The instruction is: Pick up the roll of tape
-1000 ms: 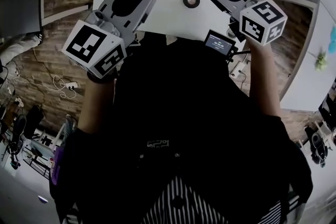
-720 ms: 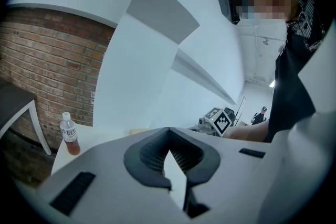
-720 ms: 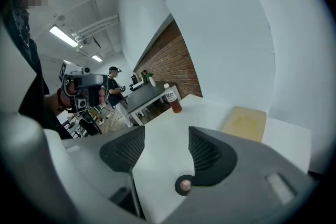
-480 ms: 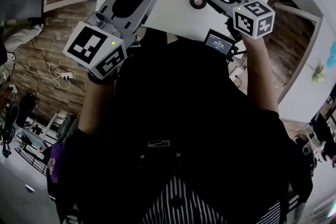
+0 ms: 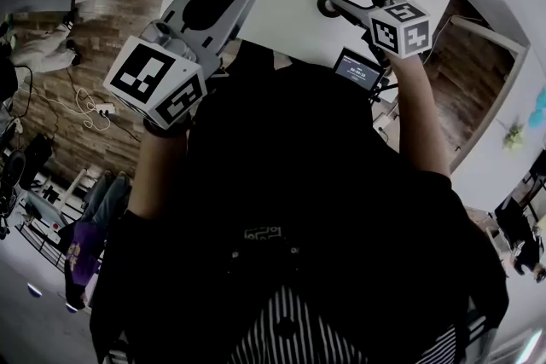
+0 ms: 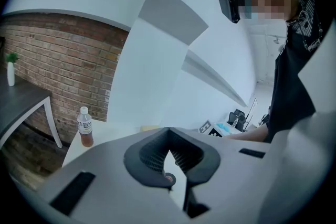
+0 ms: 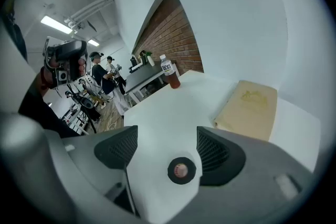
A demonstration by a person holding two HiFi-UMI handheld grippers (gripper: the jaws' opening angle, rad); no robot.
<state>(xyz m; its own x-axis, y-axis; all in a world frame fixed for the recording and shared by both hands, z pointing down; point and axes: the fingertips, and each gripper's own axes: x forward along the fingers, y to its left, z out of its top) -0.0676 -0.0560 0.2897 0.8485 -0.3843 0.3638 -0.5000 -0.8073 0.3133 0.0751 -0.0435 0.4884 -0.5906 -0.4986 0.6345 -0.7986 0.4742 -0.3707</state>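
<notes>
The small black roll of tape (image 7: pixel 181 170) is lying flat on the white bench (image 7: pixel 173 107) between the right tongs (image 7: pixel 167 136), whose jaws have just been spreading. The left tongs (image 6: pixel 168 132) are hovering pressed together.

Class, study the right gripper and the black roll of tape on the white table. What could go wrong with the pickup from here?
1. The black roll of tape lies flat between the jaws of the right gripper, which have just been opening, but nearer one jaw: closing could shove it sideways.
2. It sits low on the white table, so the tips might scrape the top or close above it.
</notes>
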